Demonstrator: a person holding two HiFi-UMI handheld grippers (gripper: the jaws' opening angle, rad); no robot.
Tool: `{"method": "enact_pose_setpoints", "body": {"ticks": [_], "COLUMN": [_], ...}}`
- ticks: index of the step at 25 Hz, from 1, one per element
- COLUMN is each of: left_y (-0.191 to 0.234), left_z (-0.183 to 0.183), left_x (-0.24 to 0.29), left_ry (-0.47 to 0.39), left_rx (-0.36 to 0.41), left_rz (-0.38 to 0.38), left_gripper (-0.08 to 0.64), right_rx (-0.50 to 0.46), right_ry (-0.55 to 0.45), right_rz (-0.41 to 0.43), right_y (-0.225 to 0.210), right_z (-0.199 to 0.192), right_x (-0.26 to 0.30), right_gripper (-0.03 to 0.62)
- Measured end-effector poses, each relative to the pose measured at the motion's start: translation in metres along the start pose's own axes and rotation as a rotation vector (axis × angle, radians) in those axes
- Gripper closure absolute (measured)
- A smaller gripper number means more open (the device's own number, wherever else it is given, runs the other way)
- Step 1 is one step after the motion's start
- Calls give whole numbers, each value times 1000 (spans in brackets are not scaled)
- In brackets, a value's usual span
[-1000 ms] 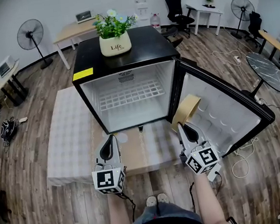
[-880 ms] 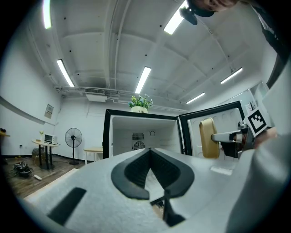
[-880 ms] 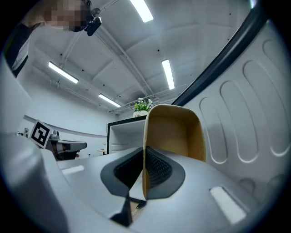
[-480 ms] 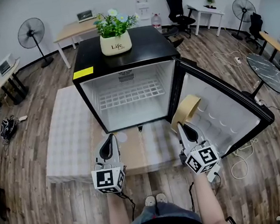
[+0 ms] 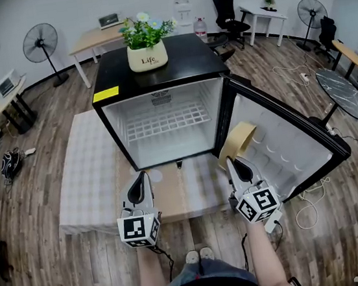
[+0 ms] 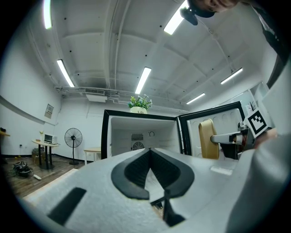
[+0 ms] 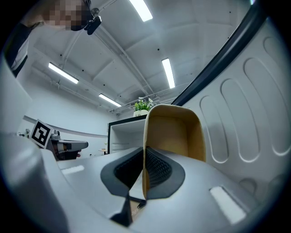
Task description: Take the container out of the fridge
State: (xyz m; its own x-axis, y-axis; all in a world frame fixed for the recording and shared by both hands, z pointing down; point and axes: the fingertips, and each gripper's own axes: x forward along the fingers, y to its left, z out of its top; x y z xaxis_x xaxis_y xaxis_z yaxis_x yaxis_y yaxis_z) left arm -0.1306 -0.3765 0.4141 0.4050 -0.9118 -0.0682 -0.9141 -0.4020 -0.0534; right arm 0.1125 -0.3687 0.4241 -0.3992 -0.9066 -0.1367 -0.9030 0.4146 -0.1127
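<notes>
Two forearms reach forward side by side, both tools pointing roughly level at the open mini fridge [image 5: 157,76]. The left hand-held gripper [image 5: 145,173] has its jaws together with nothing between them. The right hand-held gripper [image 5: 229,160] is clamped on one thin wall of the container [image 5: 237,139], a tan tub with rounded corners, tipped so that its hollow faces back toward the person. The container is outside the mini fridge, just before its lower right corner and beside the swung-open door [image 5: 284,145].

Probably an office, desks [image 5: 96,37], swivel chair [image 5: 224,9], pedestal fans [image 5: 39,41], ceiling strip lights [image 6: 142,80]
</notes>
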Motion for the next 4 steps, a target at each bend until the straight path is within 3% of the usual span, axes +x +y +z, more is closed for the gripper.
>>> {"method": "enact_pose_setpoints", "body": {"ticks": [4], "left_y": [-2], "left_z": [1], "left_x": [1], "left_ry": [2], "left_rx": [1], "left_rz": [0], "left_gripper": [554], "right_rx": [4], "right_ry": [1], "right_rz": [2], "right_y": [-1], "right_z": [0], "right_x": [0], "right_gripper": [577]}}
